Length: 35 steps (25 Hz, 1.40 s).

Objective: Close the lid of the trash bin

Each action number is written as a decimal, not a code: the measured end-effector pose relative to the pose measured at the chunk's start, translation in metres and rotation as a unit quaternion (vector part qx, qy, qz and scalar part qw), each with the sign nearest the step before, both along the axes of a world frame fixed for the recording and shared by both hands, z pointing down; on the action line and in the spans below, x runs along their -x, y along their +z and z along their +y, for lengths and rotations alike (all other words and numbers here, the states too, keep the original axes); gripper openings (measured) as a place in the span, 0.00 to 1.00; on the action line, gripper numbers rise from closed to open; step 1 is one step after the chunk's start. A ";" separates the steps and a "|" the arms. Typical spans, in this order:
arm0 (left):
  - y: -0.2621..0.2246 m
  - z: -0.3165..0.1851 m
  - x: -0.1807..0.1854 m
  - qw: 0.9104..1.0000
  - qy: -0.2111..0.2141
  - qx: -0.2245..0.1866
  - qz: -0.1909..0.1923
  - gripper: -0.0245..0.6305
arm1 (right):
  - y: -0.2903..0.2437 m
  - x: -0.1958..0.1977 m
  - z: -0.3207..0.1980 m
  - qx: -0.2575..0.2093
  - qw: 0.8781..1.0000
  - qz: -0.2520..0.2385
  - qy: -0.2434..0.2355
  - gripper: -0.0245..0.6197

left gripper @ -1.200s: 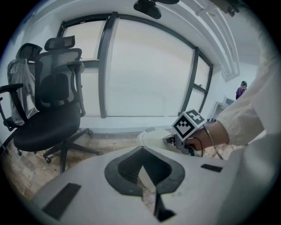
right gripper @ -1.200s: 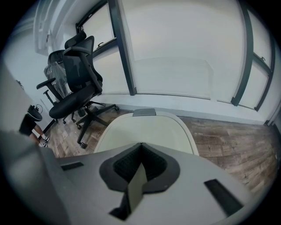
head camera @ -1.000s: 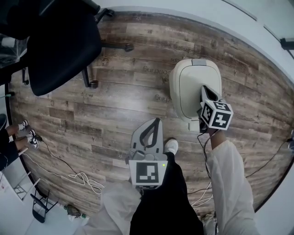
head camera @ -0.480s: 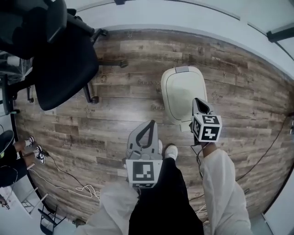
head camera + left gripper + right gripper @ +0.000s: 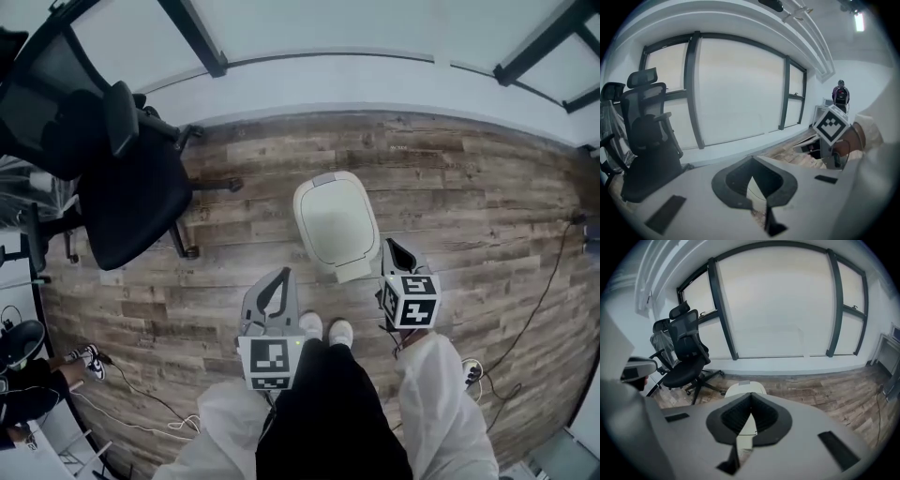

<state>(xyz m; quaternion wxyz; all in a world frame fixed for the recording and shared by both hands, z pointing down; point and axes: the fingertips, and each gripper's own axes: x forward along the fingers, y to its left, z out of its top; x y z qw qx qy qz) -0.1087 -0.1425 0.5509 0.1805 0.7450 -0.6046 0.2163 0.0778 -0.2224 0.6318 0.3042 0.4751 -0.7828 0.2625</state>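
Note:
The cream trash bin (image 5: 336, 223) stands on the wood floor with its lid down flat. My right gripper (image 5: 388, 244) hangs just right of the bin's near corner, clear of the lid, jaws shut with nothing in them. In the right gripper view the bin (image 5: 737, 389) shows just beyond the shut right gripper (image 5: 750, 395). My left gripper (image 5: 282, 273) is held left of the bin's near end, also shut and empty. The left gripper (image 5: 752, 160) points toward the window wall, and the right gripper's marker cube (image 5: 831, 126) shows at its right.
A black office chair (image 5: 127, 192) stands to the bin's left, near the window wall (image 5: 375, 37). Cables (image 5: 525, 342) trail over the floor at the right. My shoes (image 5: 324, 328) are close to the bin's near end. Another person's shoes (image 5: 86, 356) show at far left.
My right gripper has come off the bin's lid and drawn back toward me. The bin now sits farther away, and both grippers stay shut.

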 end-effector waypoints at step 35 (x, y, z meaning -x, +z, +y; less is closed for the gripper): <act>-0.397 0.077 -0.053 0.987 0.046 -0.151 -0.002 0.05 | -0.498 -0.031 0.138 -0.252 0.961 -0.113 -0.023 0.07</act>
